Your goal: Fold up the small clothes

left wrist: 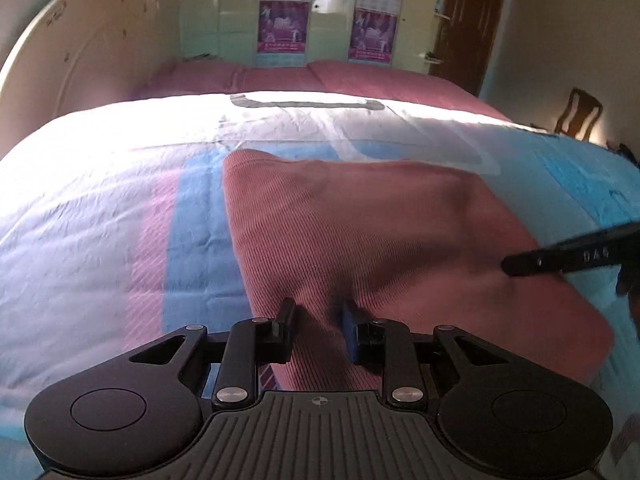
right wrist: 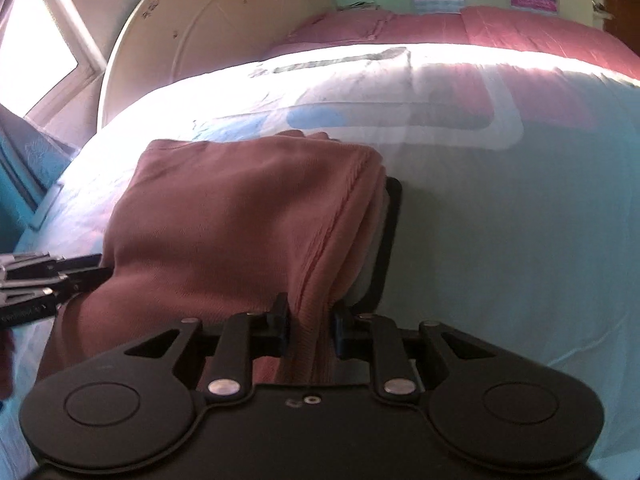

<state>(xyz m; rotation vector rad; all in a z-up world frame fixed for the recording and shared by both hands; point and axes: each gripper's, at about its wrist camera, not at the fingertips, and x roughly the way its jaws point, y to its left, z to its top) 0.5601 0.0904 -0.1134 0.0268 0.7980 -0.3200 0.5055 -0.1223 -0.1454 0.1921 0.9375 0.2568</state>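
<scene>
Folding is in hand: the pink cloth (left wrist: 360,232) lies partly doubled over on the bed (left wrist: 100,220), near its front edge. One near corner is pinched tight in the left claw (left wrist: 318,320). The thick bunched side (right wrist: 320,280) is squeezed in the right claw (right wrist: 310,320). Next, the held edge should probably be laid flat and even, then both claws let go.

I can't read the blurred posters (left wrist: 284,32); the pink garment's (right wrist: 224,220) near edge hides behind my right gripper (right wrist: 310,320).
</scene>
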